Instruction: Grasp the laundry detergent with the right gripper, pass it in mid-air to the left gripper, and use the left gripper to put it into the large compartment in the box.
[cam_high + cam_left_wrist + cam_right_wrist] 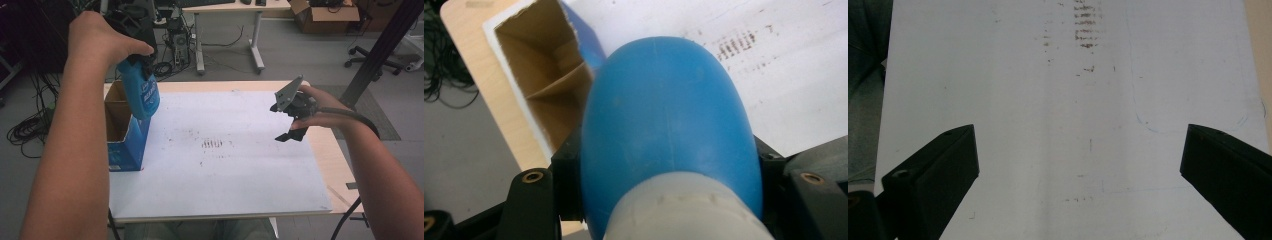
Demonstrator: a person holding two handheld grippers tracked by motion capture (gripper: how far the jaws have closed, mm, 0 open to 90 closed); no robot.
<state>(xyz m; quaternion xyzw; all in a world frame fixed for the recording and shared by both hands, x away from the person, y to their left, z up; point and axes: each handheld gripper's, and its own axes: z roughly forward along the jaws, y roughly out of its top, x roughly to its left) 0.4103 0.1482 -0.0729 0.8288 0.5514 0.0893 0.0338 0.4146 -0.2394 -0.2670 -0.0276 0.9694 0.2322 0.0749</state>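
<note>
Left tongs clamped on blue bottle, held up over open box at desk's left edge. Not dropped in yet, looks like. Right tongs wide open, empty, hovering right side.

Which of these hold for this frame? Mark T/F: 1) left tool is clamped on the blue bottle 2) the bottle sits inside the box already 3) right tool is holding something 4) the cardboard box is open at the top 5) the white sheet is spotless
1. The left tool is clamped on the blue bottle. True.
2. The bottle sits inside the box. False: it is held in the air above the open cardboard box, not set down in it.
3. The right tool is holding something. False: its jaws stand wide apart with nothing between them.
4. The box is open at the top. True.
5. The white sheet is spotless. False: it has brown smudges near its middle.
</note>
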